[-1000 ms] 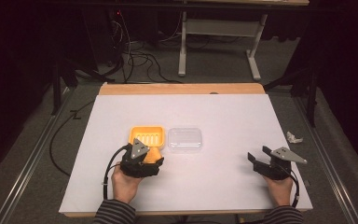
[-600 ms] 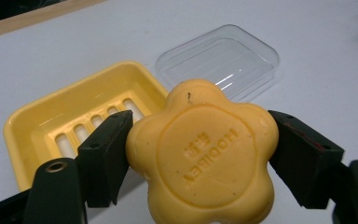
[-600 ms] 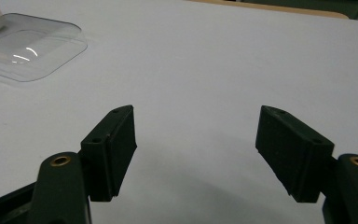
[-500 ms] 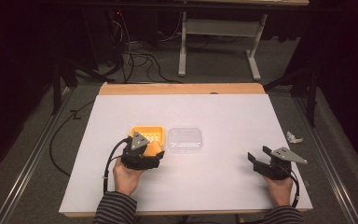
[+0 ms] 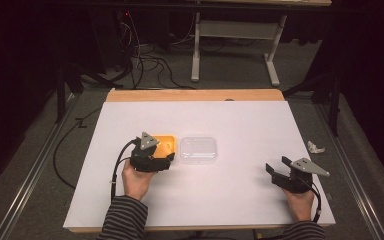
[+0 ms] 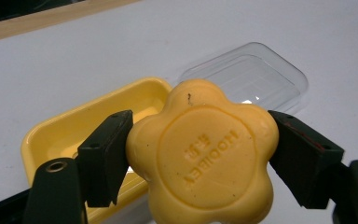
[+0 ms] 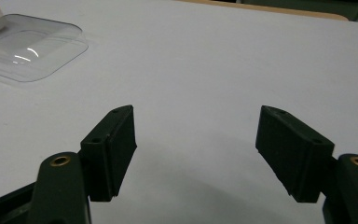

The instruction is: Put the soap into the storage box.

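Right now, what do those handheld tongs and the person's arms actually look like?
Both tongs, left and right, are black, each with a grey three-cornered plate on top and a black cable trailing back. Up close, each has two blocky black jaws held on arms with brass-coloured rivets. The person wears striped sleeves, dark with lighter bands.

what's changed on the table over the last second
The left gripper has moved forward over the yellow dish; it now holds the flower-shaped soap between its jaws. The right gripper stayed open near the table's right edge, and the clear lid stayed beside the dish.
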`<state>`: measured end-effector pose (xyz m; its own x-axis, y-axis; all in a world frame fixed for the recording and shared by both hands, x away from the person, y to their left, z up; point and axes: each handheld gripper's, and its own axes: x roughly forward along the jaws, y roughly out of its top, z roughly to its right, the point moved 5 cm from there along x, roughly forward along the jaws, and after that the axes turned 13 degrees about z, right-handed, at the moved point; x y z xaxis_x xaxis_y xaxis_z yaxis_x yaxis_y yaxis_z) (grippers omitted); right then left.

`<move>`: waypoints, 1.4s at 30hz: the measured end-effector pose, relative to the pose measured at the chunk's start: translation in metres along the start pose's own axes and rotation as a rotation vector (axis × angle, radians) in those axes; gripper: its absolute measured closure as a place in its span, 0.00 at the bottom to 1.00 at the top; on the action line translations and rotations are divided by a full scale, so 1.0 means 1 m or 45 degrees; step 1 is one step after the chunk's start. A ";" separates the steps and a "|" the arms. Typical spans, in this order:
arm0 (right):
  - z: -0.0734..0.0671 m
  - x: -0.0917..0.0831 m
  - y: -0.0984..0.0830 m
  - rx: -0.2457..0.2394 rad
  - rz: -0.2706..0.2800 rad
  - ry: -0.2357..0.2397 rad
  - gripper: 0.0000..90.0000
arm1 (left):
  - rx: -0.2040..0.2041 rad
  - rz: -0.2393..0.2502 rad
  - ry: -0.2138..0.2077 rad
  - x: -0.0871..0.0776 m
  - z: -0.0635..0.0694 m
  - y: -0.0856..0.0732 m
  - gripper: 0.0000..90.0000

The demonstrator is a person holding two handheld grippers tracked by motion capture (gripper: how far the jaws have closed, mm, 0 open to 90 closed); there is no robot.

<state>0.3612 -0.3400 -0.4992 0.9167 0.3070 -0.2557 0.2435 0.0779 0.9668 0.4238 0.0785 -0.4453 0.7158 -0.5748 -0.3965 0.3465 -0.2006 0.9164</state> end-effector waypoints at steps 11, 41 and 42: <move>0.000 0.001 0.000 -0.002 -0.004 0.004 0.32 | -0.023 0.005 0.027 0.005 -0.010 0.006 0.29; -0.001 0.000 0.000 -0.012 0.002 0.001 0.32 | -0.072 -0.088 0.154 0.034 -0.045 0.000 0.29; -0.001 0.000 0.000 -0.013 0.002 0.002 0.32 | -0.073 -0.104 0.159 0.036 -0.047 -0.002 0.29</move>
<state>0.3610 -0.3390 -0.4992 0.9166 0.3087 -0.2542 0.2390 0.0868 0.9671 0.4773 0.0955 -0.4638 0.7526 -0.4546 -0.4763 0.4377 -0.1950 0.8777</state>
